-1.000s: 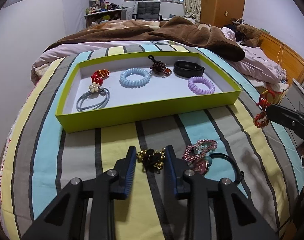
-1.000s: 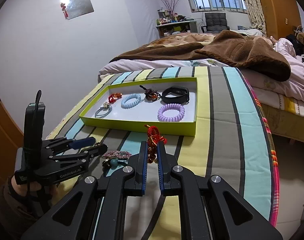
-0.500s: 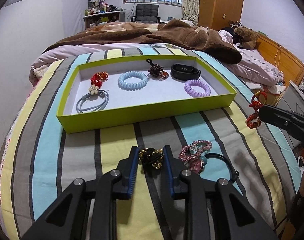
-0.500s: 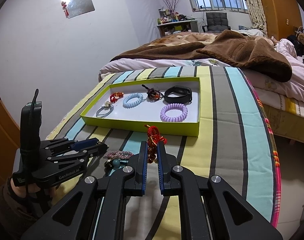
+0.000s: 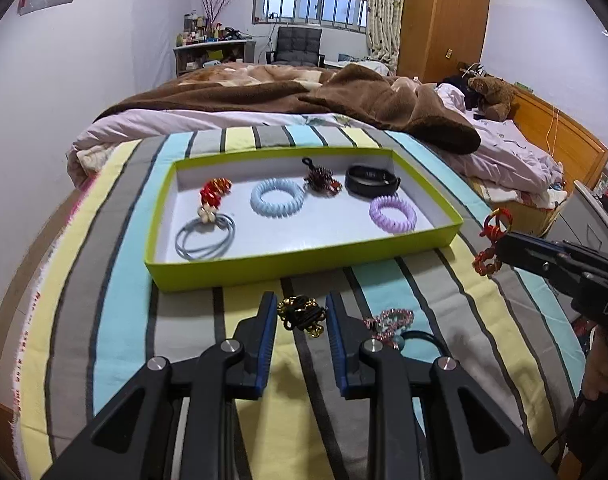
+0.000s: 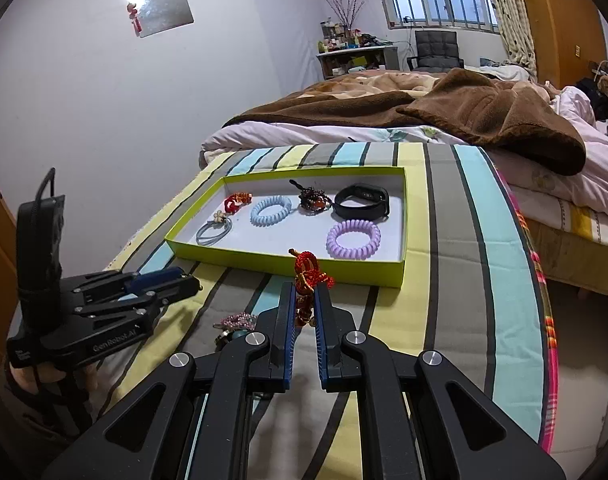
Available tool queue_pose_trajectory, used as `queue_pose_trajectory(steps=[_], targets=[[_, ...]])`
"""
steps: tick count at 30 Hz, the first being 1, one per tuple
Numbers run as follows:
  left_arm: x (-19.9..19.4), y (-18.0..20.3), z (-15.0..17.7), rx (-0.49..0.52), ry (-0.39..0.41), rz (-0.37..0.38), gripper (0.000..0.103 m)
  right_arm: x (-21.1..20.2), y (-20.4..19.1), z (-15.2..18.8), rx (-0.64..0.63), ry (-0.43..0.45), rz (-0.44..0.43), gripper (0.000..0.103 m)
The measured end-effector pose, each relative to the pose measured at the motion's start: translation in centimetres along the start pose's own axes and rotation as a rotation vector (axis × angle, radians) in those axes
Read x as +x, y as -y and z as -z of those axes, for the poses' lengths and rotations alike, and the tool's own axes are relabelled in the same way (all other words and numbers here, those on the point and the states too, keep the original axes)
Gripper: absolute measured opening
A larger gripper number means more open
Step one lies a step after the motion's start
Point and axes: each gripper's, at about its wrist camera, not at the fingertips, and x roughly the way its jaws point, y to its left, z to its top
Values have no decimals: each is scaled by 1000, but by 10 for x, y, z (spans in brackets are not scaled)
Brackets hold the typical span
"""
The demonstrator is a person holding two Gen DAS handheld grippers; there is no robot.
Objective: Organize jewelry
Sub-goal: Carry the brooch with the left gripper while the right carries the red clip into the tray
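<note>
Gripping the black-and-gold hair tie (image 5: 301, 314) in my left gripper (image 5: 297, 316), its bunch lying crosswise, right gripper (image 6: 304, 306) clenched on red beaded bracelet (image 6: 308, 276), long axis toward twelve o'clock, tray (image 5: 304, 260) ahead.

Trays: one green tray (image 5: 304, 258)
Pieces in the tray: six
Spiral bands: two, blue spiral band (image 5: 277, 197) and purple spiral band (image 5: 392, 214)
Black wristbands: one (image 5: 371, 180)
Pieces outside the tray: three or four, the pink cluster (image 5: 388, 320) is hard to separate
Tongs: two, left tongs (image 5: 297, 320) and right tongs (image 6: 304, 312)
</note>
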Motion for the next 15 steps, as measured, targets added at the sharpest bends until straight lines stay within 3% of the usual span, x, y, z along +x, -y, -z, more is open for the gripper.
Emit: queue_pose_trajectory(steps=[15], targets=[[-9,-15,-28,-10,61,-22,26,12,-6,-27,-21,19,-5,9]])
